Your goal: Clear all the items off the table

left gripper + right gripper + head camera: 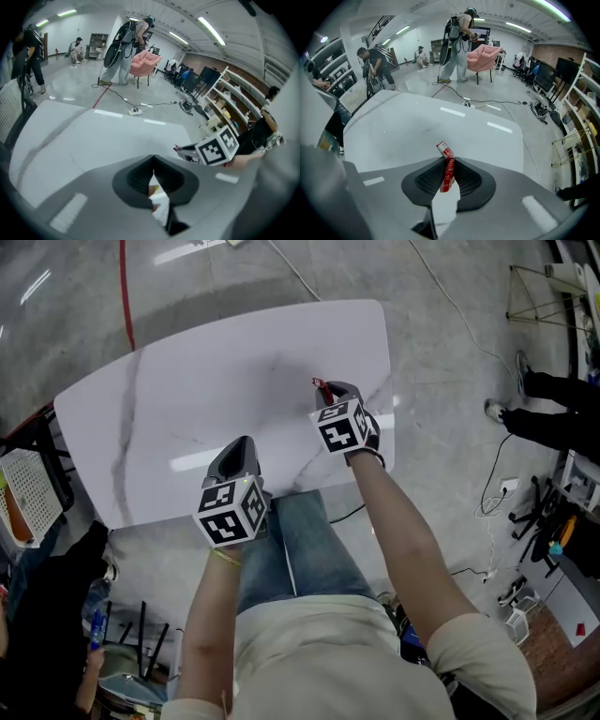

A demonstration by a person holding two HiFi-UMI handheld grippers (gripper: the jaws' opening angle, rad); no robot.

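Observation:
A thin red packet (pixel 445 165) stands upright between the pads of my right gripper (pixel 449 161), which is shut on it. Its white-printed top end (pixel 443 149) pokes out past the jaws. In the head view the same red packet (pixel 322 385) shows at the tip of my right gripper (pixel 330 395), over the right part of the white marble table (pixel 206 390). My left gripper (pixel 242 448) hovers over the table's near edge with its jaws shut. In its own view my left gripper (pixel 153 161) shows no clear object in its jaws. The right gripper (pixel 187 151) and its marker cube lie to the right there.
A white mesh basket (pixel 31 488) stands left of the table. Cables (pixel 450 306) and a red line (pixel 125 287) cross the grey floor beyond it. A person's legs (pixel 553 409) are at the right. A pink armchair (pixel 487 55) and people stand far behind.

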